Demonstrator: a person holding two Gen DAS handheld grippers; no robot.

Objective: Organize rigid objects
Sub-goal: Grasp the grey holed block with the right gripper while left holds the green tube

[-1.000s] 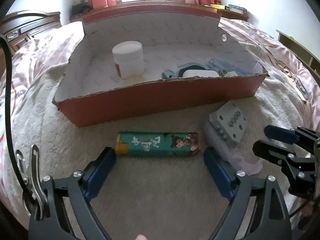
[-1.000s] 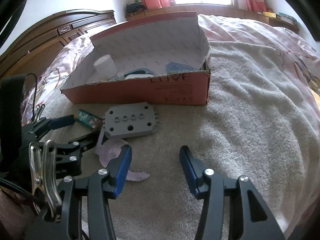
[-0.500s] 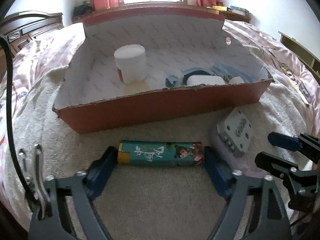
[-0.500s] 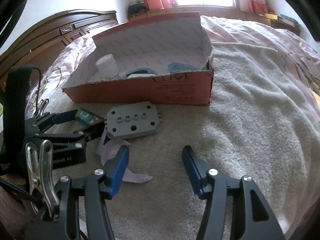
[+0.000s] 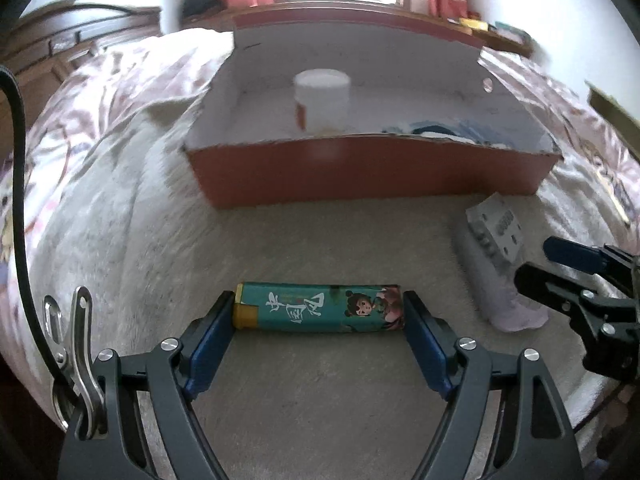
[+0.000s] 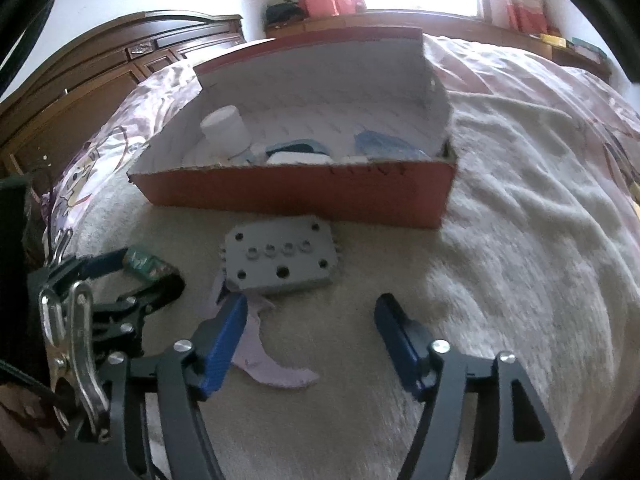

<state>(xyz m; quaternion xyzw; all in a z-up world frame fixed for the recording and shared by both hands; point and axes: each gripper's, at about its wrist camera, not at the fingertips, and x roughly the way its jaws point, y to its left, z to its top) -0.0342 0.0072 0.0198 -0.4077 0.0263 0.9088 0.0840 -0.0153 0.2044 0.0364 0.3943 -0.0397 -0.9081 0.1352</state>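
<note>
A bed [image 6: 540,184] with a cream fleece blanket [image 5: 320,248] carries everything. On it stands an open red cardboard box [image 5: 372,172] with white inside walls; it holds a white jar [image 5: 322,100] at the back left and some blue and white items too blurred to name. In front of the box, toward the right, lies a grey block with holes [image 6: 280,258], resting on a scrap of pale purple paper [image 6: 276,368]. The left hand-held gripper [image 5: 320,316] is clamped on the ends of a teal cartoon-printed tube [image 5: 318,313], which lies crosswise between its blue pads, just above the blanket. The right hand-held gripper [image 6: 310,320] is spread wide and empty, just short of the grey block.
</note>
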